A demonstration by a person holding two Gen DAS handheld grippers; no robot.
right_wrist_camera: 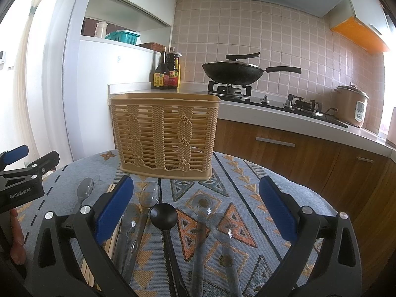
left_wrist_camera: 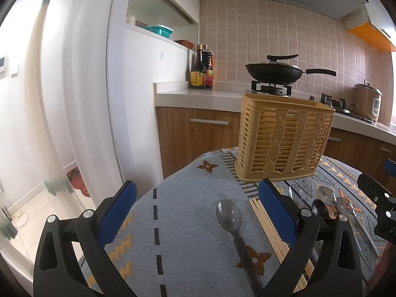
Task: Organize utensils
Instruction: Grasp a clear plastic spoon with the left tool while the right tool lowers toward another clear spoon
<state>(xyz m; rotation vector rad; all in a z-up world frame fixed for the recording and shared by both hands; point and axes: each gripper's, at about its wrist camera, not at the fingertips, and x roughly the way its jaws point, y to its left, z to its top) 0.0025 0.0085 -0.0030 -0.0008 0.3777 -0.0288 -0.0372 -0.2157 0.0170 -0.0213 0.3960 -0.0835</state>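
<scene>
The left gripper [left_wrist_camera: 198, 198] is hovering low over the patterned cloth [left_wrist_camera: 188, 222] on the worktop, aimed toward the woven basket [left_wrist_camera: 282, 136]. Its blue-padded fingers [left_wrist_camera: 277, 212] are standing wide apart, gripping nothing. A smoky grey spoon [left_wrist_camera: 229, 215] is lying between them, short of the basket, untouched. The chopsticks [left_wrist_camera: 264, 220] are lying just right of that spoon, passing under the right finger.

The right gripper [right_wrist_camera: 195, 198] is likewise hovering level, facing the basket [right_wrist_camera: 164, 133], fingers [right_wrist_camera: 115, 210] spread wide and empty. Before the basket, between these fingers, a black spoon [right_wrist_camera: 163, 216] and several clear spoons [right_wrist_camera: 203, 204] are lying side by side, handles toward the camera. The basket is standing upright at the far edge of the cloth.
</scene>
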